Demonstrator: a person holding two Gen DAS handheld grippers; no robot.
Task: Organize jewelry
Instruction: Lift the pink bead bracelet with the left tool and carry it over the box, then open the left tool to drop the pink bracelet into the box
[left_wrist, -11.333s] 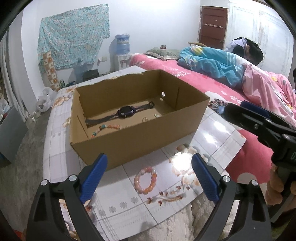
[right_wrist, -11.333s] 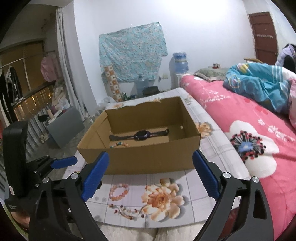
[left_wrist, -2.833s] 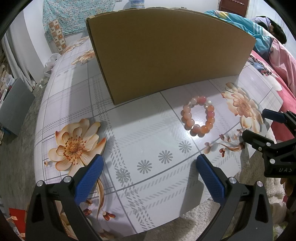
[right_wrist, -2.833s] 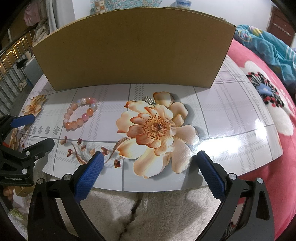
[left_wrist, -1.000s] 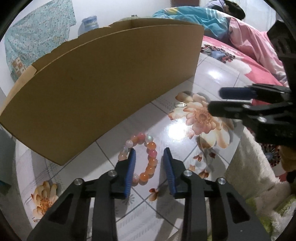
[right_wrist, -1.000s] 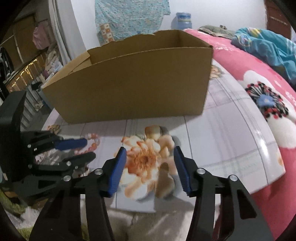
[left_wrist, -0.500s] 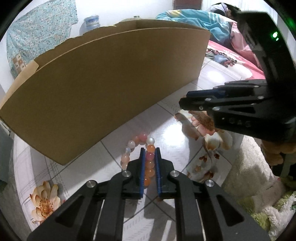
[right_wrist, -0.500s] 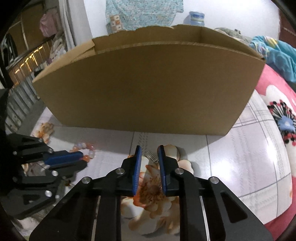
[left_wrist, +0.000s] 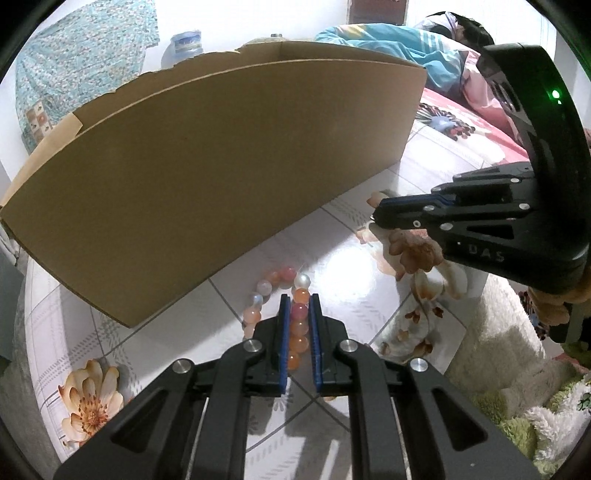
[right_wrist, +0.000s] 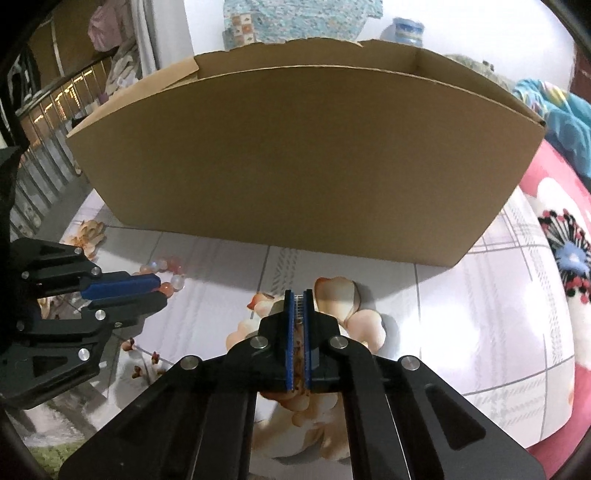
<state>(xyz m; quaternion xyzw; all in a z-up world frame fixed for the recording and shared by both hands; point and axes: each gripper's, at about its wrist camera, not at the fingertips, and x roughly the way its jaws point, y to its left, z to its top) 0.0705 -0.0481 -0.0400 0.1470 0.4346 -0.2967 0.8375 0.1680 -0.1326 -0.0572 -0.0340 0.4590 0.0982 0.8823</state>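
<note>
A pink and orange bead bracelet (left_wrist: 275, 286) lies on the floral table just in front of a cardboard box (left_wrist: 207, 162). My left gripper (left_wrist: 298, 301) is shut on the bracelet's near side; it also shows in the right wrist view (right_wrist: 157, 286) beside the beads (right_wrist: 171, 273). My right gripper (right_wrist: 299, 295) is shut on a small silver hair clip (right_wrist: 300, 306) over a printed flower, close to the box wall (right_wrist: 295, 155). In the left wrist view the right gripper (left_wrist: 376, 216) sits at the right, tips together.
The box's tall front wall blocks the view of its inside. The table edge (right_wrist: 532, 435) runs close on the right, with a pink flowered bed (right_wrist: 565, 236) beyond. A white fluffy rug (left_wrist: 491, 354) lies below the table. A person (left_wrist: 436, 48) lies on the bed.
Both grippers have gone from open to shut over the last second: the left on the bracelet, the right on the silver clip. Both moved closer to the box.
</note>
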